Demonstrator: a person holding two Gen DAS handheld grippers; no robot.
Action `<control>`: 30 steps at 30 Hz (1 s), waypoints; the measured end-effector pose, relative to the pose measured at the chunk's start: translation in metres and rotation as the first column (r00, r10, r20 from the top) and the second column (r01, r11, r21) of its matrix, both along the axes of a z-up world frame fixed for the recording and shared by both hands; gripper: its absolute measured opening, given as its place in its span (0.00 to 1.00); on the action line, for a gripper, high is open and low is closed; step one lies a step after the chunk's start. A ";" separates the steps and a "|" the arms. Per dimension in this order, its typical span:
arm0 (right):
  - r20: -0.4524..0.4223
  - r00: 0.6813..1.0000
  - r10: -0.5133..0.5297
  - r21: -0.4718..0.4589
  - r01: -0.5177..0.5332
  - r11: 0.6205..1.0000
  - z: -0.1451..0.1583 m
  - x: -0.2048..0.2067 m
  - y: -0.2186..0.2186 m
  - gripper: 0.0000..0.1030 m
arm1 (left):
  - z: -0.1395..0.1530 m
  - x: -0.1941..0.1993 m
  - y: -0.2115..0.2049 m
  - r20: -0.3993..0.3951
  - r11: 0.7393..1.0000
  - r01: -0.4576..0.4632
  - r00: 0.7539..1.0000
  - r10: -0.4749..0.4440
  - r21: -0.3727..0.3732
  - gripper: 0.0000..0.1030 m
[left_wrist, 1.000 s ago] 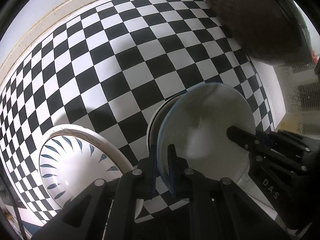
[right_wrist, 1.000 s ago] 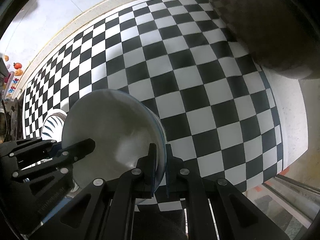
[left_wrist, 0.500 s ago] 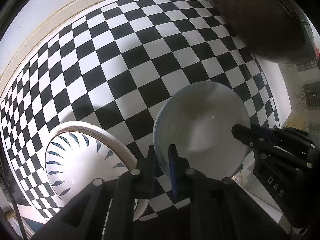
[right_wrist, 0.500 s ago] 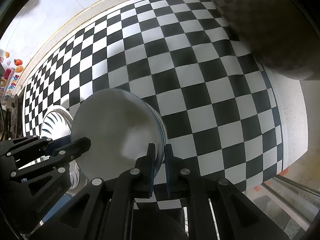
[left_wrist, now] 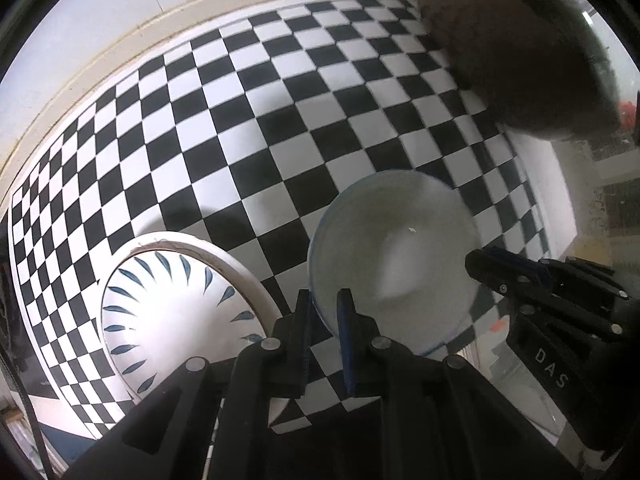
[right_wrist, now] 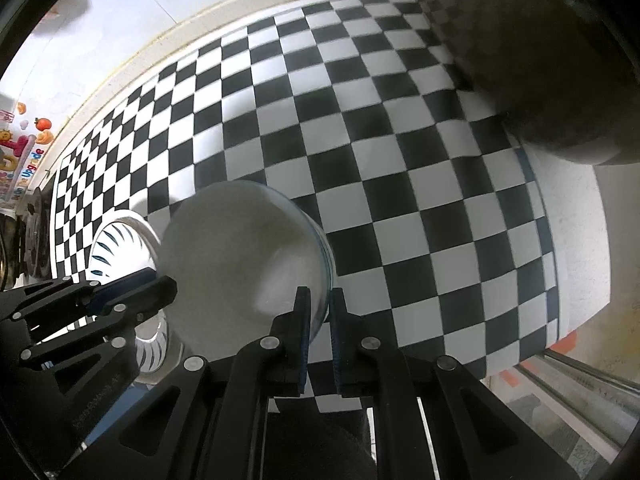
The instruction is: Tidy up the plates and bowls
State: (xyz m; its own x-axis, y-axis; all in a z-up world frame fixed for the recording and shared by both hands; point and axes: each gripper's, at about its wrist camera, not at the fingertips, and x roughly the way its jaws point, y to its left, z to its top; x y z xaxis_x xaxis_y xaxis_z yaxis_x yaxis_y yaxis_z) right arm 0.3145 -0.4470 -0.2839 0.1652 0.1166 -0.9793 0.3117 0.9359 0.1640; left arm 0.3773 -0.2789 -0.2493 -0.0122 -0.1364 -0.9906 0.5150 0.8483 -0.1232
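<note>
A tabletop (left_wrist: 248,128) covered in a black-and-white checkered cloth carries the dishes. A white plate with blue leaf-shaped marks (left_wrist: 168,312) rests directly on it near the front edge. A large dark blurred object (left_wrist: 520,52) sits at the far right.

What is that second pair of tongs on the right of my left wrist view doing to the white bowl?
Observer: The right wrist view shows the right tongs shut on the white bowl, with one finger inside its rim and one outside.
Operator: Is the patterned dish beside it flat?
Observer: No. The patterned bowl has a deep wall, and blue strokes show on its outside too.
Operator: Is there anything past the far left corner of the checkered cloth?
Observer: Yes, colourful fruit-shaped decorations sit by the wall there.
</note>
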 end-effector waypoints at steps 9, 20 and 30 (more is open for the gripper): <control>0.084 0.996 0.009 0.001 -0.009 1.000 0.055 -0.023 0.009 0.10 | 0.050 -0.014 0.006 0.069 0.999 0.020 0.997 -0.018 -0.040 0.11; 0.150 0.989 0.001 -0.005 0.000 1.000 0.101 -0.040 0.011 0.10 | 0.086 -0.031 0.016 0.118 0.997 0.033 0.993 -0.024 -0.075 0.11; 0.088 0.996 -0.033 0.103 0.024 0.994 0.054 -0.020 -0.013 0.79 | 0.055 0.000 0.021 0.020 0.993 -0.027 0.999 0.029 -0.114 0.12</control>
